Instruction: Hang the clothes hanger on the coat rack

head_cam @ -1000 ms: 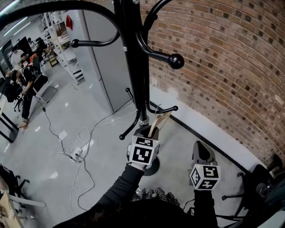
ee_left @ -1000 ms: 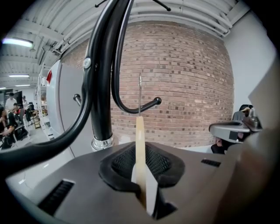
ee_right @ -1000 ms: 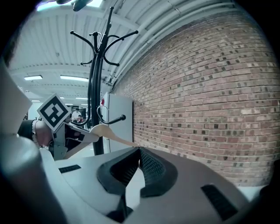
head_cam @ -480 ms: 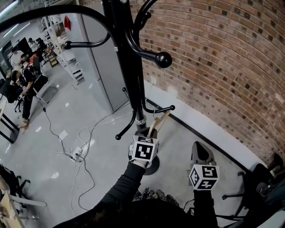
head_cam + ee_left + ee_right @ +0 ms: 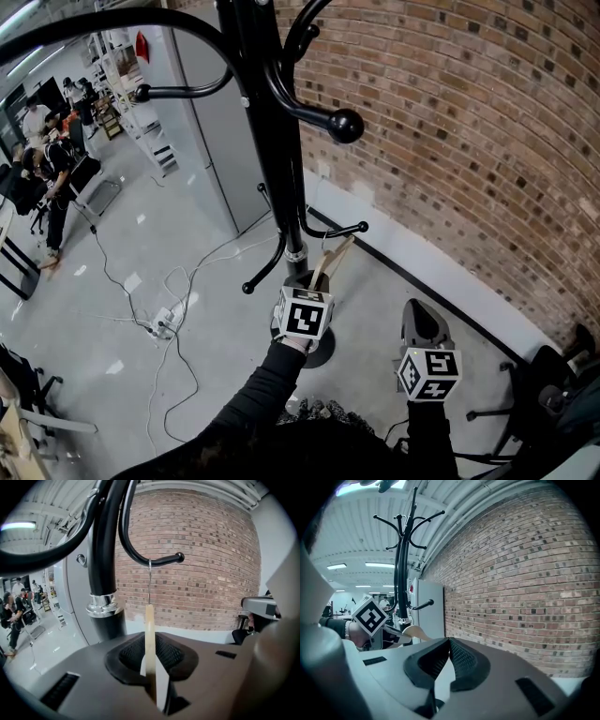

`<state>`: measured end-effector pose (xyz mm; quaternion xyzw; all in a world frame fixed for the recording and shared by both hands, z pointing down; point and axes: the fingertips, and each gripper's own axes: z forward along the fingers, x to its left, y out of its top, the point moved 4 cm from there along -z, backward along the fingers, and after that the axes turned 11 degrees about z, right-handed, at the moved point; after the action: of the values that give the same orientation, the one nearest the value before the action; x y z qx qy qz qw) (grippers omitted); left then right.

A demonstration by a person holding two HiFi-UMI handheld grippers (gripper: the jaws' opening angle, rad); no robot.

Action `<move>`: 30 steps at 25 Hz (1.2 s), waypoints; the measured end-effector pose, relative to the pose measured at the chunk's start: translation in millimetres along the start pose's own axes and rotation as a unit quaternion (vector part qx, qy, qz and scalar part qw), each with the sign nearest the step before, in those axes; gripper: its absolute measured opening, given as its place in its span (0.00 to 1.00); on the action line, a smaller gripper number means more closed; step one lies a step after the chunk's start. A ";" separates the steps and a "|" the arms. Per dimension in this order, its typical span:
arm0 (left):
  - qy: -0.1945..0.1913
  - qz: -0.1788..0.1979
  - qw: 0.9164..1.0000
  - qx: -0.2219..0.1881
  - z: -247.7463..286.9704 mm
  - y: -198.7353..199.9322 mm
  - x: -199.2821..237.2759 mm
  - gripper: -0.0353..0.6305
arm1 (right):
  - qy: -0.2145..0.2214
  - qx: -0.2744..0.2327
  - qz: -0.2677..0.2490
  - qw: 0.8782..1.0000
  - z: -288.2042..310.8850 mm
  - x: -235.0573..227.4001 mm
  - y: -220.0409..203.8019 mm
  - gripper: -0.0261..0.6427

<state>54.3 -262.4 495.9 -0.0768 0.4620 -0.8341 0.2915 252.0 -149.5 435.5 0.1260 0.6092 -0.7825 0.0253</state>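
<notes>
The black coat rack (image 5: 279, 141) stands just ahead of me, with curved arms high up and short ones lower down. My left gripper (image 5: 314, 281) is shut on a pale wooden hanger (image 5: 330, 261), near the pole's lower part. In the left gripper view the hanger (image 5: 149, 634) stands edge-on between the pads. Its thin wire hook (image 5: 149, 581) reaches up to a lower arm (image 5: 157, 560) and looks caught over it. My right gripper (image 5: 419, 309) hangs to the right, apart from the rack, with its pads (image 5: 457, 656) together on nothing. The right gripper view shows the hanger (image 5: 415, 631) at left.
A brick wall (image 5: 469, 141) runs close behind and to the right of the rack. A grey cabinet (image 5: 220, 141) stands to the left. Cables and a power strip (image 5: 159, 323) lie on the floor. People (image 5: 52, 178) are far left. A dark chair (image 5: 548, 394) is at the lower right.
The left gripper with the hanger has sunk a little beside the pole. The rack sits further left in the head view. The right gripper has kept still.
</notes>
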 end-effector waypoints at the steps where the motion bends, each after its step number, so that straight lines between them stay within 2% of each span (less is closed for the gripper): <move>1: 0.001 0.003 1.000 0.000 0.2 0.0 -0.6 0.14 | 0.002 -0.001 0.000 1.000 0.0 0.4 0.0 0.05; 7: -0.005 0.028 1.000 -0.010 -1.4 0.9 -3.5 0.15 | 0.007 -0.001 -0.001 1.000 0.0 4.6 1.6 0.05; 13: -0.001 0.054 0.998 -0.036 -20.7 6.4 -4.5 0.28 | 0.010 -0.003 -0.002 1.000 -1.3 9.6 3.0 0.05; 17: -0.015 0.056 0.994 -0.092 -52.2 24.6 -11.3 0.28 | 0.012 -0.006 -0.003 1.000 -2.7 15.1 4.9 0.05; 23: -0.045 0.061 0.981 -0.178 -109.8 56.4 -21.1 0.28 | 0.013 -0.006 -0.005 1.000 -1.1 19.3 4.4 0.05; 27: -0.047 0.066 0.975 -0.205 -136.4 62.2 -16.0 0.28 | 0.016 -0.010 -0.005 1.000 -1.6 24.4 7.2 0.05; 30: -0.043 0.071 0.976 -0.200 -140.2 52.8 -12.5 0.28 | 0.017 -0.015 -0.004 1.000 -1.8 26.7 9.1 0.05</move>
<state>30.8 -175.0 375.9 -0.1366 0.6104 -0.6981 0.3484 228.2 -147.1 420.5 0.1367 0.6215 -0.7713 0.0136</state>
